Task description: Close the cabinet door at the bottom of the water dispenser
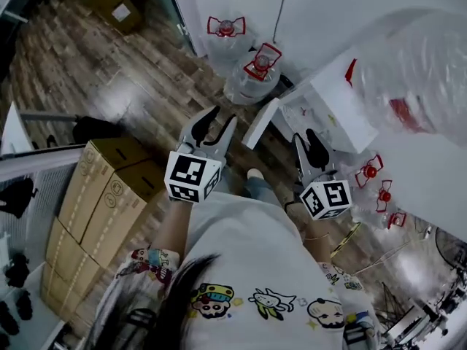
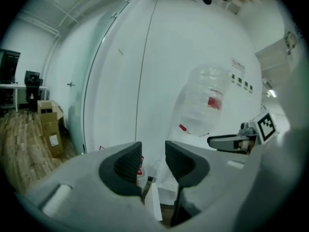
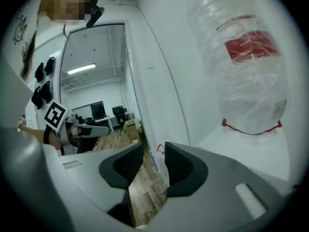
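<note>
We see the cabinet door [image 1: 260, 122] standing open at the foot of the water dispenser [image 1: 332, 111], a narrow white slab seen edge-on in the head view. Its long axis runs from 7 o'clock to 1 o'clock.

The door lies between the two tools. From the left gripper [image 1: 219, 122] it is near, at about 3 o'clock. From the right gripper [image 1: 308, 141] it is at about 10 o'clock. Both pairs of jaws stand apart with nothing between the pads. In the left gripper view the door's pale edge shows low in the gap between the jaws, at 6 o'clock, apart from them. The right gripper view looks past the door to wood floor and wall, so we judge the left the better placed to push the door shut.

Hard to read:
- We cannot make out the hinge side or the cabinet's inside, so we are unsure how far the door has to swing.
- The water bottle [image 1: 412, 71] on top is blurred.
- Spare jugs [image 1: 255, 71] stand on the floor near the door's far end, at 12 o'clock, and we cannot tell whether they crowd it
</note>
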A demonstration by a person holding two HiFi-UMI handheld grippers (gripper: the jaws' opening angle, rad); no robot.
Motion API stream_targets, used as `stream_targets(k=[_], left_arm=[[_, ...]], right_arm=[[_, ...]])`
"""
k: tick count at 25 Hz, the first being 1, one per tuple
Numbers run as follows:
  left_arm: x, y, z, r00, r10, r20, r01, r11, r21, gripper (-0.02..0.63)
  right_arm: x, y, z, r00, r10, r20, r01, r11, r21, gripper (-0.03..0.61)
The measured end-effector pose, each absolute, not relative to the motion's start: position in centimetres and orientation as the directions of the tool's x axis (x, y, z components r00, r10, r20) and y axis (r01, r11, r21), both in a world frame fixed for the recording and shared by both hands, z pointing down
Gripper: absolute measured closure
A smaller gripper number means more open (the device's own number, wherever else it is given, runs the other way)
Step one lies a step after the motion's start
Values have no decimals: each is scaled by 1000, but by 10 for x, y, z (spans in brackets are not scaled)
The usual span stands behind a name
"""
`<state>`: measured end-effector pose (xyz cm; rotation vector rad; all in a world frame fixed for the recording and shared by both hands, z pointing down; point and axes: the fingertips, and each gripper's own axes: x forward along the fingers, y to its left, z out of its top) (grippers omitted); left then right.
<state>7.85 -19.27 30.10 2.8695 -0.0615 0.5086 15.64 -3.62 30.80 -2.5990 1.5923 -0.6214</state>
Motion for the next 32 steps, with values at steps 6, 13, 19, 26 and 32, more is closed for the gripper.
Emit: stream_targets(k=[6,13,19,26,32], left_arm=[[100,-203,319,908,192,373,108,-967,232,459],[107,-190,352,839,349,417,262,-931,254,459],[111,-178,385,818,361,448,265,-927,263,459],[116,-172,428,814,322,483,210,-939,273,459],[115,-171,478,804,304,510,181,-944,276,459]], right_arm=[[156,-41,321,543,-760,356,-746,-632,-209,445],[148,-41,352,627,-672,394,-647,-731,-217,439],[146,-37,390,622,-658,425,-620,-745,-245,433],[147,-28,447,577,-656,486,-627,-737,-251,419],[142,-34,514,549,-639,539,-600,-750,-279,409]])
